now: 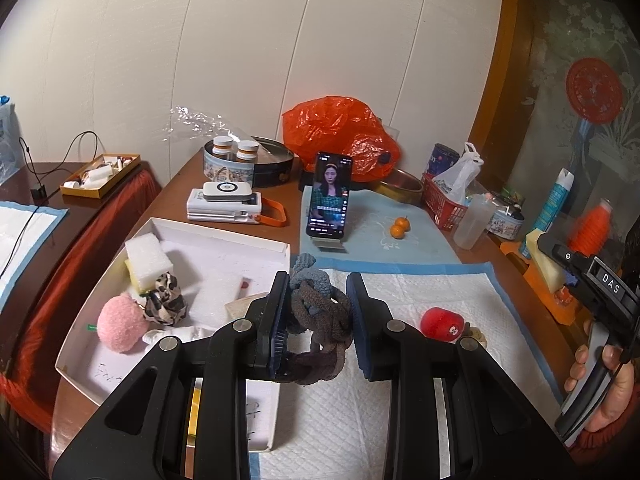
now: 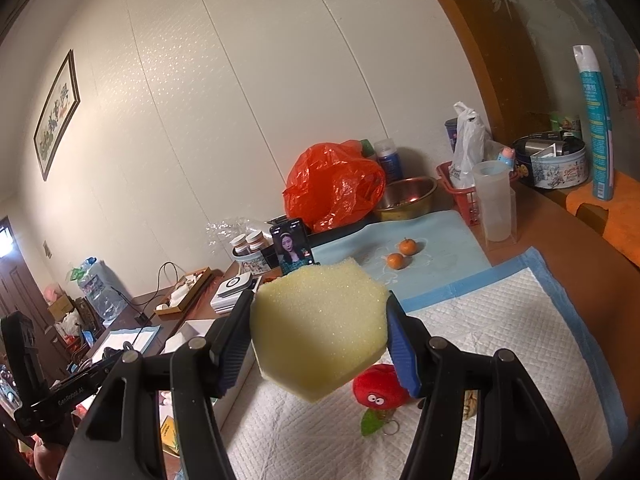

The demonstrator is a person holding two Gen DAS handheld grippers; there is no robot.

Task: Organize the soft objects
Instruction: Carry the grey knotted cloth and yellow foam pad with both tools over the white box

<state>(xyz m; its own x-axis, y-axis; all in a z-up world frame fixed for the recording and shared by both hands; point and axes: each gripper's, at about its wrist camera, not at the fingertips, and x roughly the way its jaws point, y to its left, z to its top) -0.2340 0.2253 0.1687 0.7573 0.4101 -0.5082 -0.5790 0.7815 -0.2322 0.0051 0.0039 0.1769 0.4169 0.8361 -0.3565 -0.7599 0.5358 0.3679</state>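
My left gripper (image 1: pixel 318 316) is shut on a knitted chain of brown and grey loops (image 1: pixel 320 320), held over the right edge of a white box (image 1: pixel 224 236). The box holds a white and yellow sponge (image 1: pixel 148 262), a leopard-print scrunchie (image 1: pixel 164 300) and a pink pompom (image 1: pixel 120 324). My right gripper (image 2: pixel 320 336) is shut on a yellow hexagonal sponge (image 2: pixel 320 328), held above the white quilted pad (image 2: pixel 500 340). A red plush toy (image 2: pixel 378 390) lies on that pad below it; it also shows in the left wrist view (image 1: pixel 442 322).
A phone on a stand (image 1: pixel 329 196) plays a video behind the pad, with two small oranges (image 1: pixel 400 227) beside it. An orange plastic bag (image 1: pixel 340 136), a metal bowl (image 2: pixel 406 196), a red basket (image 1: pixel 446 204), tins, a clear cup (image 2: pixel 494 204) and a power bank (image 1: pixel 226 204) crowd the table's back.
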